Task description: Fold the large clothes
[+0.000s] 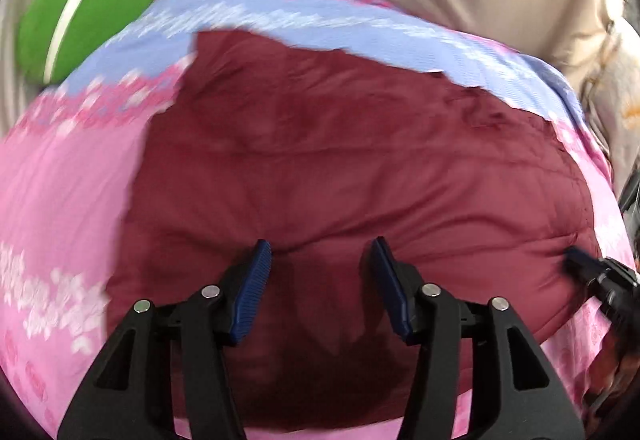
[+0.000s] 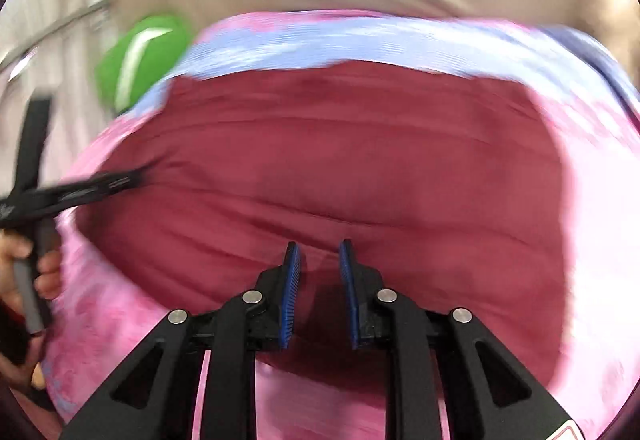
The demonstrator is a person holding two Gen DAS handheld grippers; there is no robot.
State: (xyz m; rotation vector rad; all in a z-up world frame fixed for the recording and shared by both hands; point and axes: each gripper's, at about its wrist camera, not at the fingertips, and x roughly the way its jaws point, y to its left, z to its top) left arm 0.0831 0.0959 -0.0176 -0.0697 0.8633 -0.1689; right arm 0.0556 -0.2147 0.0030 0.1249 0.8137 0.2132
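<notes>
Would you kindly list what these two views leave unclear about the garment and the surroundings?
- Maroon garment: its near edge is hidden behind the left claw in the left wrist view; what kind of garment it is cannot be told.
- Green object: motion-blurred in the right wrist view, partly behind the pink cloth.

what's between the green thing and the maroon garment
A band of the pink and blue floral sheet lies between the green object and the maroon garment. Both wrist views show it, the left one more sharply.
</notes>
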